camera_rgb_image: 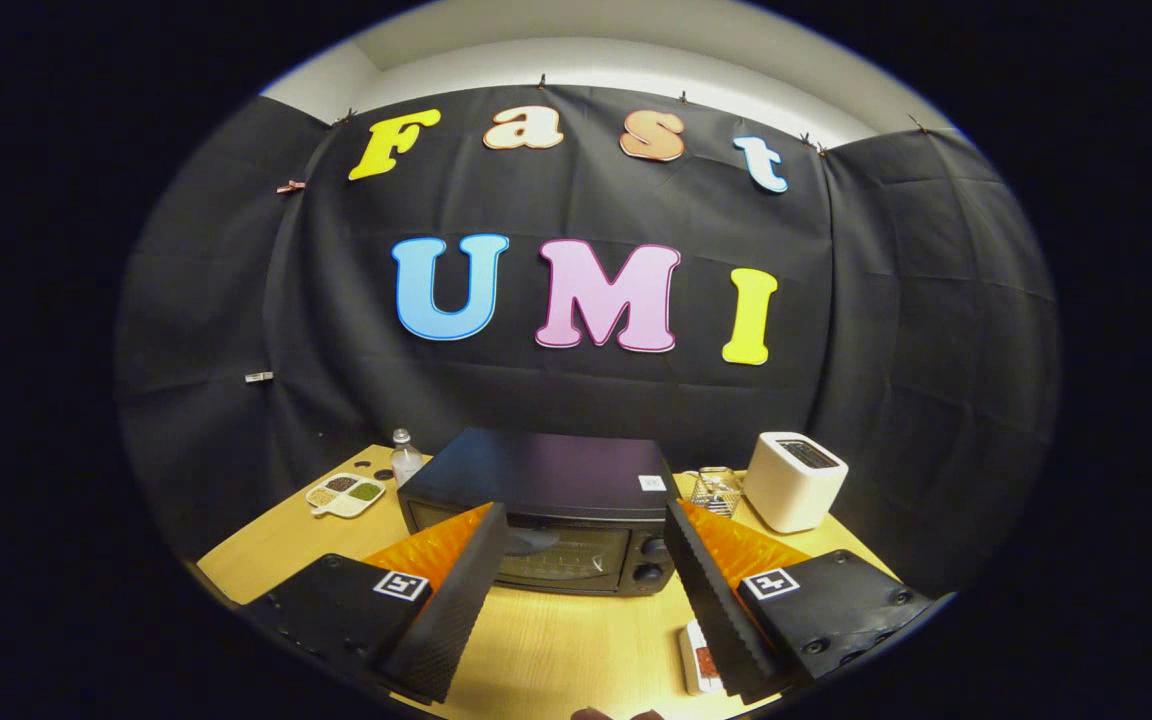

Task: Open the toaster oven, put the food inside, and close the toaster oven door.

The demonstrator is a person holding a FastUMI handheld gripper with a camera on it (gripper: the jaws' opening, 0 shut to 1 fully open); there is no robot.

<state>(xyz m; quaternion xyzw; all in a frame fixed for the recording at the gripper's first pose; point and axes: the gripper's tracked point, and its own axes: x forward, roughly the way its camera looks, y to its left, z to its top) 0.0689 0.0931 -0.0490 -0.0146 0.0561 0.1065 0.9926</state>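
Note:
A black toaster oven [546, 500] stands on the wooden table [266, 545], just beyond my fingers, with its glass door [561, 553] closed and two knobs [648, 560] on its right side. My gripper [586, 545] hangs above the table in front of the oven, open, with nothing between its fingers. A small white-and-red food item [699, 660] lies on the table close to the inner side of the right finger, partly hidden by it.
A white toaster [794, 480] stands to the right of the oven, with a clear glass [716, 490] between them. Left of the oven are a small clear bottle [405, 457] and a white divided dish [346, 494] of grains. Black cloth walls close the booth behind.

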